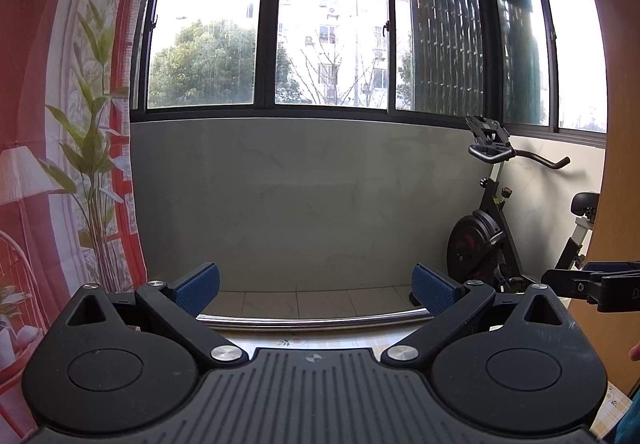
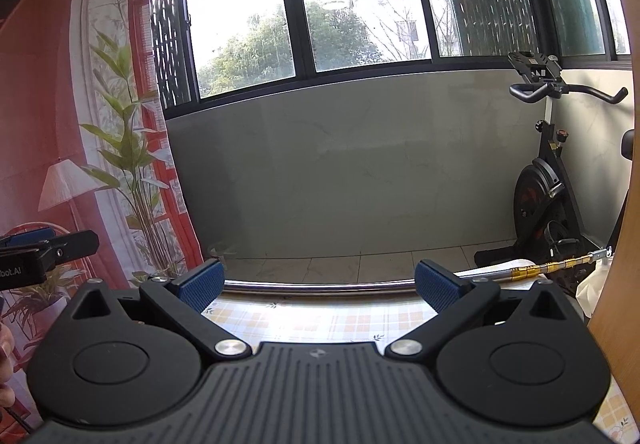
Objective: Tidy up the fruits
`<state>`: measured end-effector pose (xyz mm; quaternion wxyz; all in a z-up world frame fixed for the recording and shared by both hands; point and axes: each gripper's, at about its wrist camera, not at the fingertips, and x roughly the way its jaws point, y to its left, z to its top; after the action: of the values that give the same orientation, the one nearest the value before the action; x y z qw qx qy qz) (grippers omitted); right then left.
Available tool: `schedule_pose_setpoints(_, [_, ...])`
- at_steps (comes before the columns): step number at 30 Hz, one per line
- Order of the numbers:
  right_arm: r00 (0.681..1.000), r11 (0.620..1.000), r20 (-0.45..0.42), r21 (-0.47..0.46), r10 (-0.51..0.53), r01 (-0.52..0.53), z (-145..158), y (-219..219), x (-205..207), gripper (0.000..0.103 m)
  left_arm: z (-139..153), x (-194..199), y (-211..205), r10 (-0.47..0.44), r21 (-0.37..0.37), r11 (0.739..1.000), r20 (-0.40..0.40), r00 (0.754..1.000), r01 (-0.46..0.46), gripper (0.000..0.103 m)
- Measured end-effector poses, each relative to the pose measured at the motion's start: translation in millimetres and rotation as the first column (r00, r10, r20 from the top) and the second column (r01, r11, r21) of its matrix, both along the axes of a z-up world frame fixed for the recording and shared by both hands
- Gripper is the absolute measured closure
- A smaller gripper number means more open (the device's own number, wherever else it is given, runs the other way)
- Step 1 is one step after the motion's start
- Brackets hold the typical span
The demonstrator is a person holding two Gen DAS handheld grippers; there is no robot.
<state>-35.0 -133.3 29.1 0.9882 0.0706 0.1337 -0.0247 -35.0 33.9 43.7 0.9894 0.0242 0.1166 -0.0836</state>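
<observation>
Left claw [image 1: 316,290] and right claw [image 2: 319,284] are held level, aimed at the window wall [image 1: 296,200]. Both gape wide, empty. The checked desk [image 2: 320,320] edge lies at 6 o'clock beneath the right claw.

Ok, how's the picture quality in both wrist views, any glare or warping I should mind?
Left wrist view: the windows are blown out white, the wall below stays dim, and the frames bow from the fisheye. Right wrist view: the same backlight, plus a bright glare patch on the checked tablecloth between the open right gripper fingers. Both look sharp; no fruit shows in either.
</observation>
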Motion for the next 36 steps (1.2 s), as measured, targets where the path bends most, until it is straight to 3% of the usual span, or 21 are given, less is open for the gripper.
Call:
schedule_pose_setpoints(5, [1.000,1.000,-0.002,0.002,-0.003,0.003,1,0,1,0.000,-2,-1,-3,0.003,0.036,0.999,0.018,1.000,-0.004,0.000])
schedule_pose_setpoints(36, [1.000,1.000,-0.021,0.010,-0.007,0.007,-5,-4,1,0.000,-11,10,5,-0.015,-0.010,1.000,-0.051,0.999,0.015,0.000])
